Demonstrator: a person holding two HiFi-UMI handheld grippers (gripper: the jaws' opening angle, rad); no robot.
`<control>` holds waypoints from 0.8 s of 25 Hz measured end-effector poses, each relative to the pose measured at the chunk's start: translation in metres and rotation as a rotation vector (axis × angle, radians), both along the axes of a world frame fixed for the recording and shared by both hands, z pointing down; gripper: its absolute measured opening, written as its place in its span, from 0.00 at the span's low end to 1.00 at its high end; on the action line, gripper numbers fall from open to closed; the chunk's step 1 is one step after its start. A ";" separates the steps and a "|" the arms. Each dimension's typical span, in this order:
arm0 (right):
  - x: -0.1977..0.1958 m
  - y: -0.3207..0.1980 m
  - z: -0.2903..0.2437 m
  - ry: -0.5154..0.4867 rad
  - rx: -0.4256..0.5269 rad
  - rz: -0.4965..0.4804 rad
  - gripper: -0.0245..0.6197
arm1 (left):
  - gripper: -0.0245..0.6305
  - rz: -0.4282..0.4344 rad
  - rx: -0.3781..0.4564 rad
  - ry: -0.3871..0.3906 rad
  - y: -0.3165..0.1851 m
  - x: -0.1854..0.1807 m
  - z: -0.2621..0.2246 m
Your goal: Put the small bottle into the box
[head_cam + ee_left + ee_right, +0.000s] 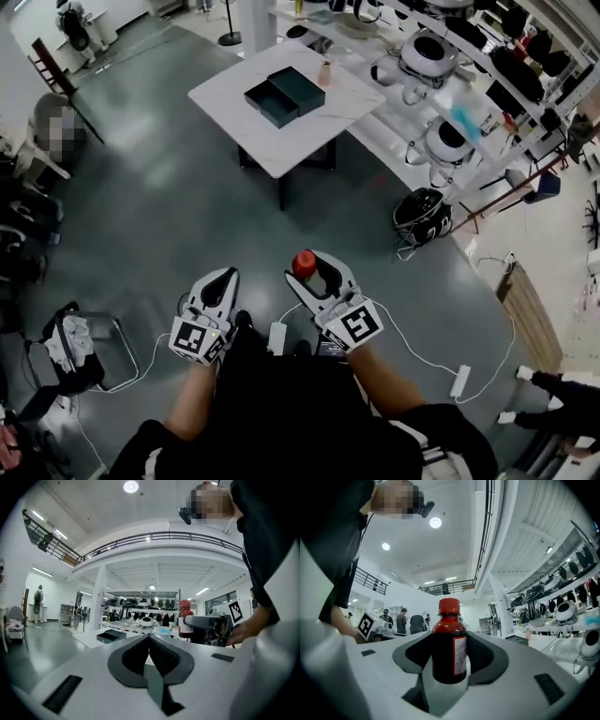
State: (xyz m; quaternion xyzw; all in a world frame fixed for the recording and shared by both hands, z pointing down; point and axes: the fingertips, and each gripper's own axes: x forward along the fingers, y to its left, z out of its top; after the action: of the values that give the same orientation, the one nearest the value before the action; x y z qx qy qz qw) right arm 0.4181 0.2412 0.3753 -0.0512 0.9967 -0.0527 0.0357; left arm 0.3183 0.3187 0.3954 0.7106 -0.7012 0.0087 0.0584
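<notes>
Since the box is a good way off, I keep the small bottle (450, 641) clamped in my right gripper (312, 272). It stands upright, red cap on top, with a dark pad pressing on each side of its body. Holding it low on the body and vertical should keep it from tipping on the way over, I think. My left gripper (218, 279) hangs just beside the right one, its jaws pressed together on nothing. It has no part to play yet, as far as I can judge.

The box (284, 96) lies open on the white table (234, 89), well apart from me across bare grey floor (169, 197). It is dark, and what looks like a pulled-out tray sits on the side towards me. A small pinkish container (325, 72) stands near it on the tabletop, and I would need to steer clear of that when lowering the bottle.

A white cable (412, 347) trails over the floor by my feet, which is a likely snag. A dark helmet (422, 216) sits on the floor to the right, beside the shelving rack (469, 84). The straight path to the table seems open.
</notes>
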 end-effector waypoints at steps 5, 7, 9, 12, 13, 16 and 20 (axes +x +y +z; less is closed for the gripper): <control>0.034 0.011 -0.006 0.000 -0.009 0.005 0.40 | 0.06 -0.021 0.017 -0.004 0.016 0.027 -0.015; 0.043 0.009 -0.008 0.000 -0.013 0.021 0.40 | 0.06 -0.019 0.027 -0.025 0.017 0.035 -0.023; 0.048 0.007 -0.007 0.000 -0.026 0.040 0.40 | 0.06 -0.017 0.035 -0.050 0.019 0.040 -0.028; 0.051 0.008 -0.007 0.000 -0.038 0.060 0.40 | 0.06 -0.037 0.054 -0.056 0.026 0.040 -0.031; 0.051 0.009 -0.007 0.000 -0.035 0.062 0.40 | 0.06 -0.049 0.059 -0.052 0.029 0.039 -0.032; 0.049 0.011 -0.011 0.000 -0.023 0.058 0.40 | 0.06 -0.081 0.071 -0.051 0.036 0.035 -0.037; 0.042 0.008 -0.016 -0.008 -0.002 0.058 0.40 | 0.06 -0.115 0.091 -0.060 0.040 0.023 -0.043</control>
State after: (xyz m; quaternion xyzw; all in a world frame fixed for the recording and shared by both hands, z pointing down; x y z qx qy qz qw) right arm 0.4598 0.2496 0.3594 -0.0797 0.9946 -0.0531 0.0412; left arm 0.3408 0.3588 0.3519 0.6703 -0.7420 -0.0051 0.0055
